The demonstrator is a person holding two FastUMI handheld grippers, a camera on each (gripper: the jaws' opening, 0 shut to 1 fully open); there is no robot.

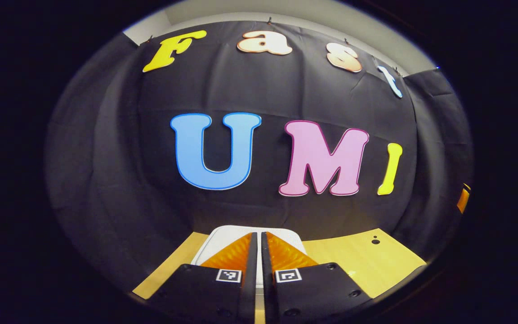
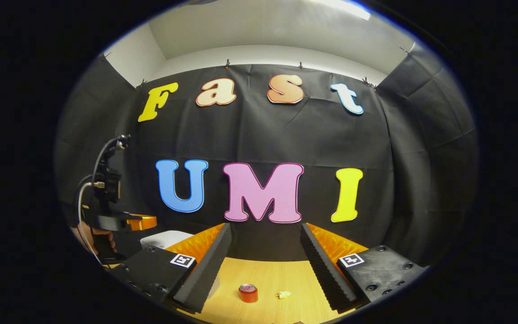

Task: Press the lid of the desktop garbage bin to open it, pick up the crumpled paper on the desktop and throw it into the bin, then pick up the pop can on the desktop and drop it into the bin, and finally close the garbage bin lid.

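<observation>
In the left gripper view, my left gripper (image 1: 256,235) is shut with nothing between its fingers, and it points over the closed white lid of the garbage bin (image 1: 227,236). The right gripper view has that left gripper (image 2: 145,222) at far left, held by a hand just above the bin (image 2: 165,239). Whether it touches the lid I cannot tell. My right gripper (image 2: 265,231) is open and raised over the wooden table. Below it lie a small red pop can (image 2: 248,293) and, to its right, a bit of crumpled paper (image 2: 283,294).
The wooden table (image 1: 362,261) runs back to the black cloth wall. A small dark hole (image 1: 375,241) marks the tabletop right of the bin. A cable loops from the left gripper's handle (image 2: 81,202).
</observation>
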